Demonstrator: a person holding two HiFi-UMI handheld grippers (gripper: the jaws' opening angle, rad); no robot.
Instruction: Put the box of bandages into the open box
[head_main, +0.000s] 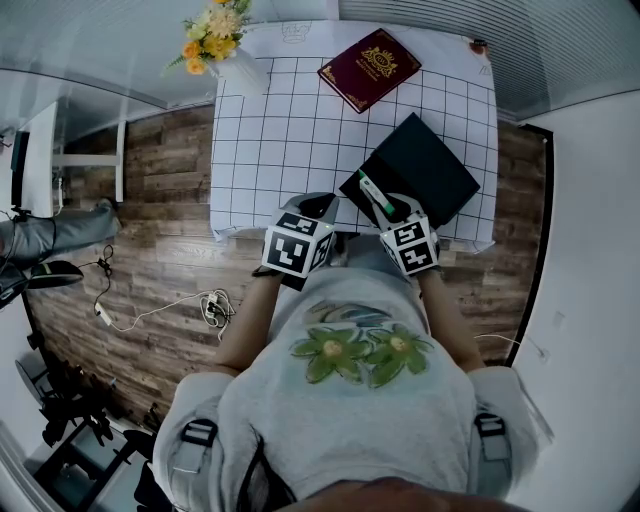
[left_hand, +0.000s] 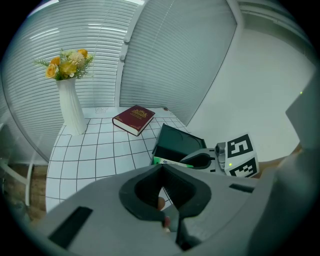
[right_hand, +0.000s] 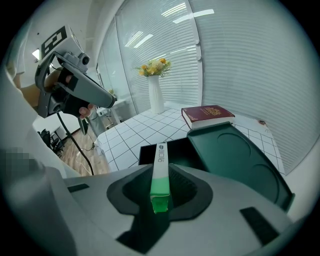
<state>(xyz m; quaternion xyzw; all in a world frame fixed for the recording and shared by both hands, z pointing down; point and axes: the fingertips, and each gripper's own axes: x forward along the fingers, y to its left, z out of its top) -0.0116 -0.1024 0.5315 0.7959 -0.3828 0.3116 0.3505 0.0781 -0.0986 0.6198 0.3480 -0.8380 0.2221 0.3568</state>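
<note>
The box of bandages (right_hand: 160, 172) is slim, white with a green end, and my right gripper (right_hand: 161, 192) is shut on it. Its far tip points over the near part of the open box (right_hand: 181, 152), a dark green case whose lid (right_hand: 235, 160) lies flat to the right. From the head view, the right gripper (head_main: 386, 206) holds the bandage box (head_main: 373, 192) at the open box's (head_main: 425, 165) front left corner. My left gripper (head_main: 318, 208) hovers beside it at the table's front edge, jaws shut (left_hand: 161, 169) on nothing. The left gripper view also shows the bandage box (left_hand: 170, 162).
A white cloth with a black grid (head_main: 300, 130) covers the table. A dark red book (head_main: 369, 68) lies at the back, beyond the open box. At the back left corner stands a white vase of flowers (head_main: 232, 60). Wooden floor with cables (head_main: 160, 300) lies to the left.
</note>
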